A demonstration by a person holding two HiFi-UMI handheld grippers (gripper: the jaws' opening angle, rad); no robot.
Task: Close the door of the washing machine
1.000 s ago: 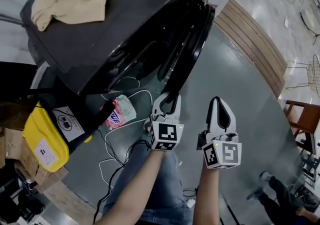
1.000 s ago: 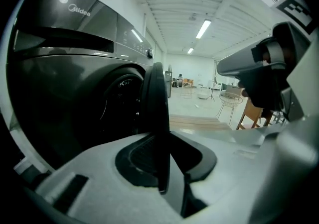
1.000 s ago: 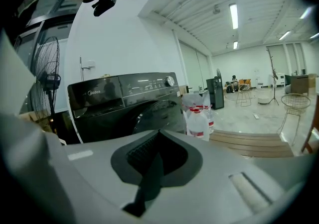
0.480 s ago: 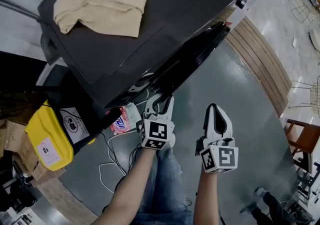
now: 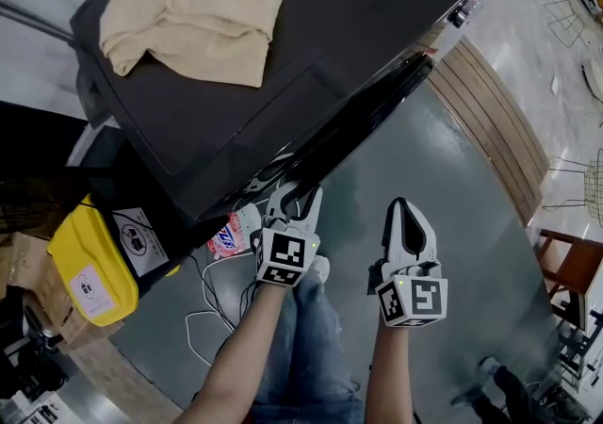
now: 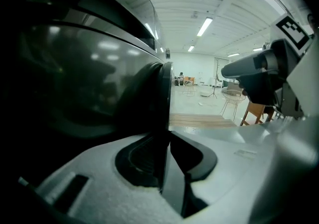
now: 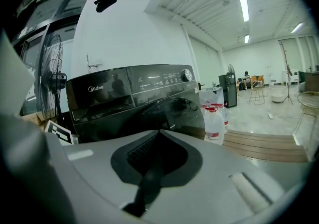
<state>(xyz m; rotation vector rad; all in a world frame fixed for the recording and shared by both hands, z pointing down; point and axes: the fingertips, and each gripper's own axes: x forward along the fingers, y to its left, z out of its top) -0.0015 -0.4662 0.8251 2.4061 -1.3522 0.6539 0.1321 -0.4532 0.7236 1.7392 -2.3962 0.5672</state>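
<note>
Washing-machine door (image 5: 363, 116), at frame centre, looks almost shut, its edge between the narrow, opening jaws of the left gripper (image 5: 294, 194); next it likely needs letting go, while the right gripper (image 5: 403, 210) hangs closed, empty.

"Midea" logo, prob., on washing machine (image 7: 134, 99)

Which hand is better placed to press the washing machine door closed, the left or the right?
Left. The left gripper is already at the door, with the door's edge between its opening jaws. The right gripper is shut on nothing and hangs apart from the door.
</note>
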